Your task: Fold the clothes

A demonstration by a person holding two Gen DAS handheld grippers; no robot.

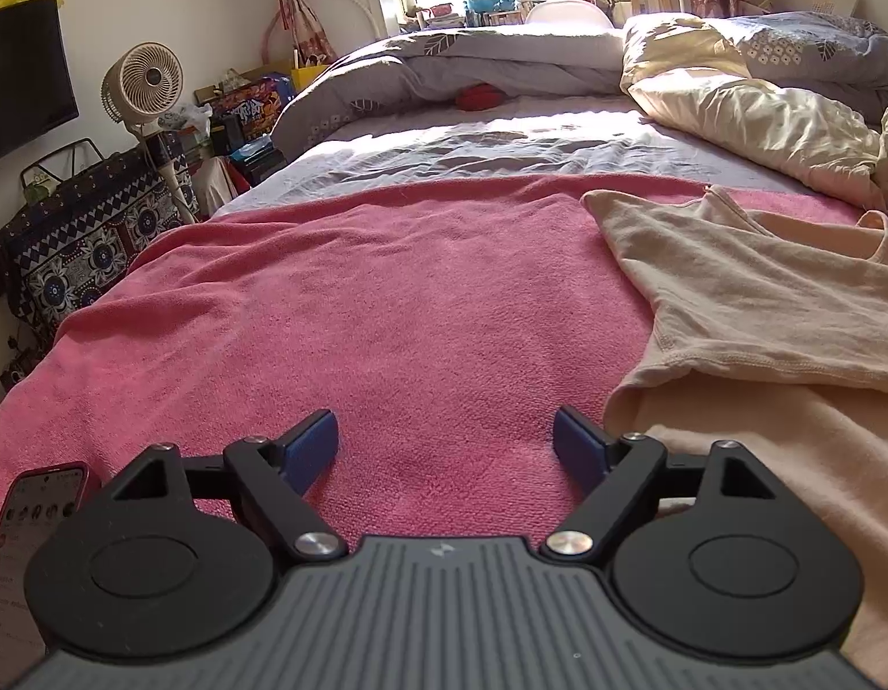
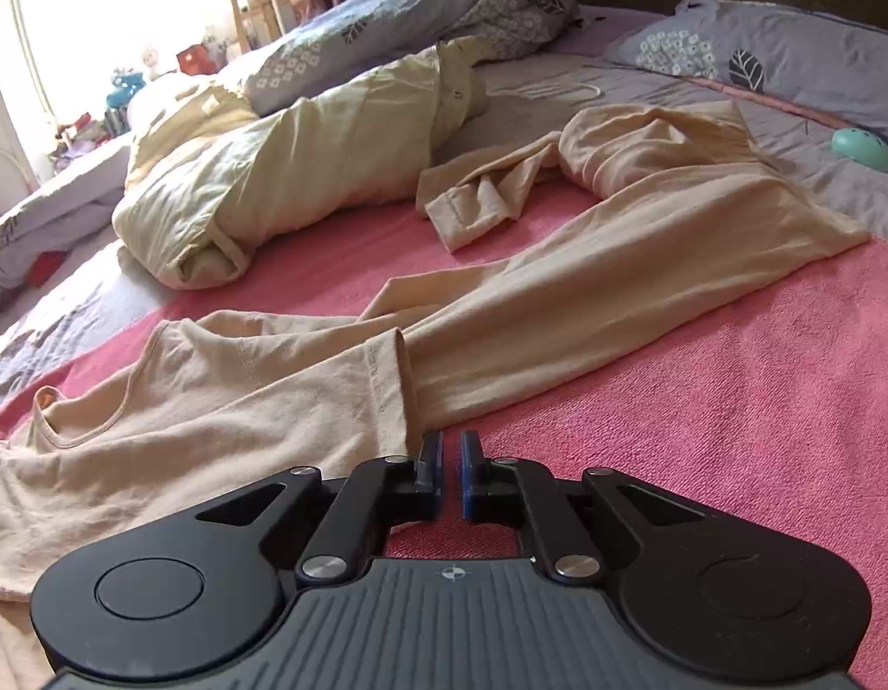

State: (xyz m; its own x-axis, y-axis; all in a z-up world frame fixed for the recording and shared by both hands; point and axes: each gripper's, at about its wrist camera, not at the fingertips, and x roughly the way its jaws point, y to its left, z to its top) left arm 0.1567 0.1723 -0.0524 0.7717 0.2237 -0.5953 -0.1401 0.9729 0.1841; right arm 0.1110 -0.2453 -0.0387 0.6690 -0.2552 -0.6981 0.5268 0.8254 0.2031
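A beige long-sleeved shirt [image 2: 225, 402] lies spread on a pink towel [image 2: 731, 402] on the bed, one long sleeve [image 2: 587, 310] stretching away to the upper right. It also shows in the left wrist view [image 1: 760, 299], at the right on the pink towel [image 1: 357, 316]. My left gripper [image 1: 446, 440] is open and empty above the towel, just left of the shirt's edge. My right gripper [image 2: 450, 460] is nearly closed with a narrow gap and holds nothing, just in front of the shirt's sleeve hem [image 2: 395, 391].
A cream duvet [image 2: 283, 161] and grey patterned quilt [image 1: 444, 69] lie beyond the towel. A phone [image 1: 30, 523] lies at the left near my left gripper. A pillow [image 2: 788, 63] and a teal object [image 2: 862, 149] are at the far right. A fan [image 1: 145, 80] stands beside the bed.
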